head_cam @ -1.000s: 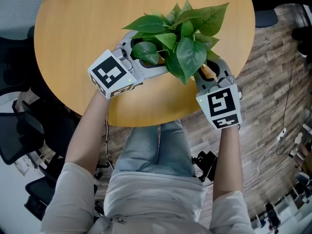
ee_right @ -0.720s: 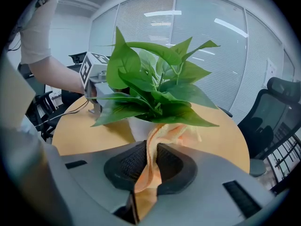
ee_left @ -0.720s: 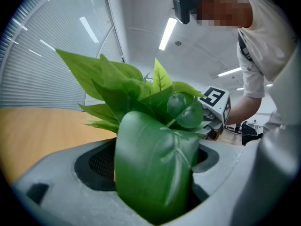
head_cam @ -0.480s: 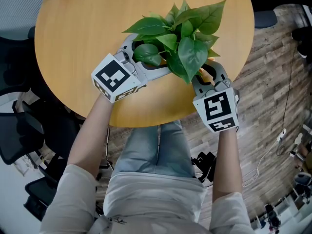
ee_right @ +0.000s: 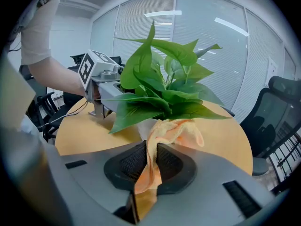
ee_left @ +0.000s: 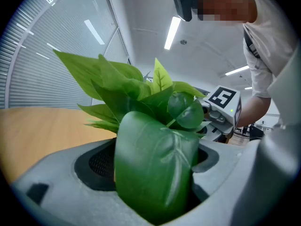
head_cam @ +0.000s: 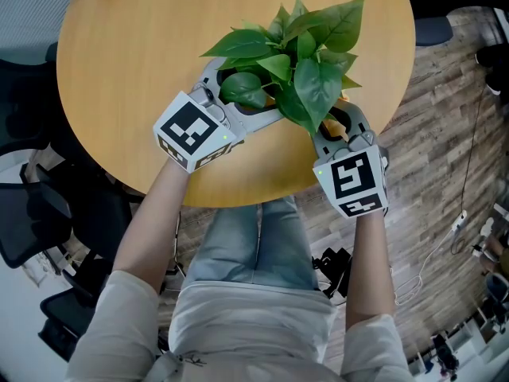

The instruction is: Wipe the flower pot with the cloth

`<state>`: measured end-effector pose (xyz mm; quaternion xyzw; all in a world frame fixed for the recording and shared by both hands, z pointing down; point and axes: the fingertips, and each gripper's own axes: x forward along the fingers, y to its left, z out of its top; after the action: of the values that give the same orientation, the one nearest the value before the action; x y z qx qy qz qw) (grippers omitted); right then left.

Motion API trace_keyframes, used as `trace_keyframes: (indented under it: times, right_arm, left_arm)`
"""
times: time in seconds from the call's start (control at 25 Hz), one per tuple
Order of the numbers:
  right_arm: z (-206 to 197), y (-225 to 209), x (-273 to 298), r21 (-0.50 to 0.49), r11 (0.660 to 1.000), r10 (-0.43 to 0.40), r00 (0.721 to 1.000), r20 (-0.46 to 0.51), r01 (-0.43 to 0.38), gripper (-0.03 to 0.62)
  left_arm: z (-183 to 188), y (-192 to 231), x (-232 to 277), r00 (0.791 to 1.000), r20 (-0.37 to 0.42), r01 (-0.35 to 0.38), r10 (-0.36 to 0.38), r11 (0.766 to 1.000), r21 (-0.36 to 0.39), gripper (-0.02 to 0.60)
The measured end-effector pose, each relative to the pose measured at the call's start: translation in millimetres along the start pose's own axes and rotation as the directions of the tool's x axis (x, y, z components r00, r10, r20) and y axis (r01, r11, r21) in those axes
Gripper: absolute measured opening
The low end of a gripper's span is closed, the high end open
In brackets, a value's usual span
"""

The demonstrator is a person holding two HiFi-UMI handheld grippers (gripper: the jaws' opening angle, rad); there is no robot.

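Note:
A leafy green plant (head_cam: pixel 302 62) stands on the round wooden table (head_cam: pixel 127 70); from the head view its leaves hide the pot. The white flower pot (ee_right: pixel 146 126) shows in the right gripper view under the leaves. My left gripper (head_cam: pixel 242 91) grips the pot from the left, jaws spread on either side; a big leaf (ee_left: pixel 155 173) fills the gap in its own view. My right gripper (ee_right: pixel 149 161) is shut on an orange cloth (ee_right: pixel 176 131), whose loose end lies against the pot. In the head view the right gripper (head_cam: pixel 342 122) sits at the plant's near right.
The plant stands near the table's front edge, right above the person's lap. Office chairs stand at the left (head_cam: pixel 24 229) and beyond the table (ee_right: pixel 277 121). Cables (head_cam: pixel 445 237) lie on the wooden floor at the right.
The left gripper has shifted a little to the right and the right gripper a little to the left and up. The leaves have shifted slightly away from me.

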<state>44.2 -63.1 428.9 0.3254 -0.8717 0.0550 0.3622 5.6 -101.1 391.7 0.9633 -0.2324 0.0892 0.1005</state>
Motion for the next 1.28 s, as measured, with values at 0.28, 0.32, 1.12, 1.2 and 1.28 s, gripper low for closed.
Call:
trace_keyframes:
  times: [0.28,0.32,1.12,1.2,1.28]
  right_arm:
    - [0,3,0,0.004,1.000,0.006,1.000,0.005,-0.007,0.044]
    - [0,3,0,0.005,1.000,0.007,1.000,0.005,-0.007,0.044]
    - [-2,14,0,0.005,1.000,0.020,1.000,0.011,-0.020,0.044]
    - [-2,15,0,0.004,1.000,0.019,1.000,0.010,-0.020,0.044]
    - [-2,15,0,0.003,1.000,0.020,1.000,0.009,-0.021,0.044]
  left_arm:
    - [0,0,2,0.999,-0.012,-0.053,0.053,0.998,-0.020,0.434]
    - [0,0,2,0.998,-0.012,-0.061,0.061,0.998,-0.024,0.434]
    - [1,-3,5,0.981,-0.013,-0.196,0.196,0.977,-0.082,0.433]
    - [1,-4,5,0.978,-0.017,-0.208,0.207,0.974,-0.086,0.433]
    - [1,-4,6,0.975,-0.021,-0.222,0.221,0.971,-0.091,0.433]
